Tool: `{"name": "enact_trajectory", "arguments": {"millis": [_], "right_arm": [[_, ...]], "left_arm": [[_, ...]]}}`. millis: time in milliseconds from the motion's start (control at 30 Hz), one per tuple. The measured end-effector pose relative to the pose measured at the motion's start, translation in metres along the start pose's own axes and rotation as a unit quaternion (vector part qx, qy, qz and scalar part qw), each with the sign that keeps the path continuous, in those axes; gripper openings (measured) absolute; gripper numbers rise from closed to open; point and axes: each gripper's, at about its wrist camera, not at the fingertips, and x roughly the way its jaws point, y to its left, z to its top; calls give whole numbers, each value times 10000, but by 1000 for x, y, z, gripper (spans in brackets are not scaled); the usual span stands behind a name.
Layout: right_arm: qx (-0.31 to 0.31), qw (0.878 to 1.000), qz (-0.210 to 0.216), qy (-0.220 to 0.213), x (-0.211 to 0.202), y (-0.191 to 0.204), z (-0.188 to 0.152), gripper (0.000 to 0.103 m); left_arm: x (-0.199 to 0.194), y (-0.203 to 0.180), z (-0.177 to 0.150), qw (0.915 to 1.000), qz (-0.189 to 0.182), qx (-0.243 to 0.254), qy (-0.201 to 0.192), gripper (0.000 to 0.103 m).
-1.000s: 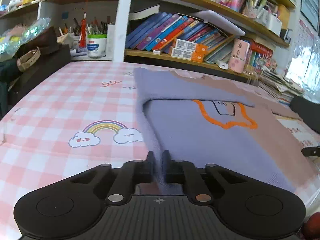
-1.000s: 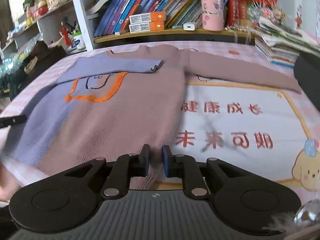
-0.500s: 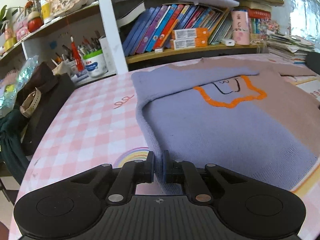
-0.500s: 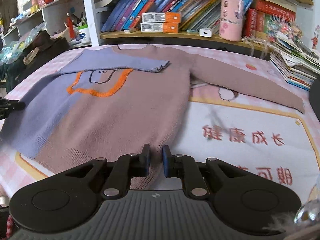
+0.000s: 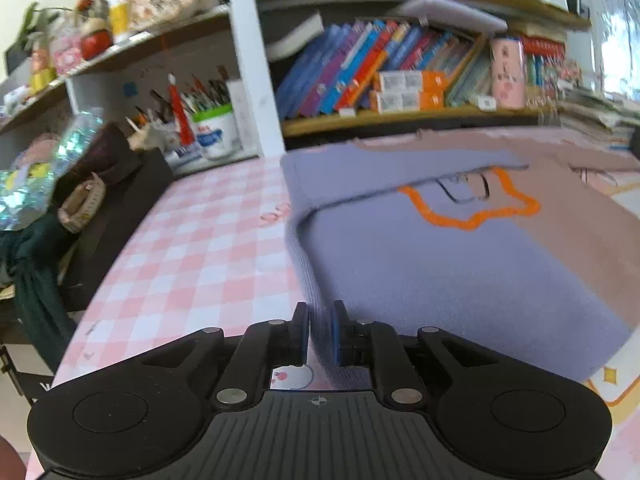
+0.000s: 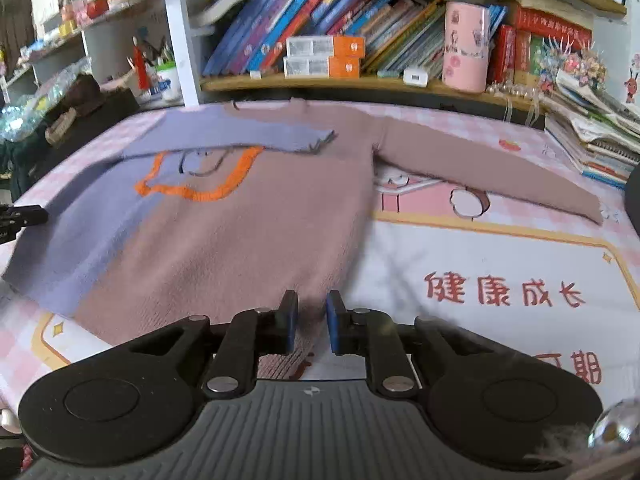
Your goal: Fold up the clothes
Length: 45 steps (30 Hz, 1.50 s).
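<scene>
A knit sweater, half lilac and half dusty pink with an orange outline motif, lies flat on the table. Its lilac sleeve is folded across the chest; the pink sleeve stretches out to the right. My left gripper is closed on the sweater's lilac left hem edge, the fabric pinched between its blue pads. My right gripper holds the pink hem corner, the jaws slightly parted around the cloth. The left gripper's tip shows at the left edge of the right wrist view.
The table carries a pink checked cloth and a printed mat with red characters. Bookshelves stand behind. A dark bag with a watch sits at the left edge; stacked magazines lie right.
Both grippers have pulled the hem back toward me, so the sweater lies stretched flatter and farther out in view. The left jaws have parted slightly around the fabric.
</scene>
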Motion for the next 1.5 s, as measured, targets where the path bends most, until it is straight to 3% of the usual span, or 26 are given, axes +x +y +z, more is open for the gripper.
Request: {"name": "enact_trajectory", "arguments": {"millis": [133,300,667,733,933,1133,1300,1500], "right_arm": [[57,9998,-11,-199,-12,-7,2,26],[194,9993,-201,-249,-14,-24,7,32],[842,9923,-888,-168,11,-96,32,44],[1032,9890,-1047,-139,16,-115,39,52],[1748,9744,-1413,-87,26,-172,57,54],[2703,9470,-1736,-10,42,-226,68,54],[2926,9292,-2257,21,55,-257,76,54],[2830,9281,-2415,177,77,-264,81,49]], "left_arm": [[-24,-2,1,9987,-50,-194,-472,23],[-40,-24,7,9953,-376,96,-884,57],[-27,-68,20,9827,-1298,506,-1218,80],[-22,-70,21,9809,-1422,510,-1222,80],[-10,-71,18,9777,-1631,471,-1238,81],[-6,-67,12,9739,-1641,673,-1414,81],[-1,-65,14,9730,-1796,662,-1292,90],[2,-73,15,9712,-1865,917,-1167,94]]}}
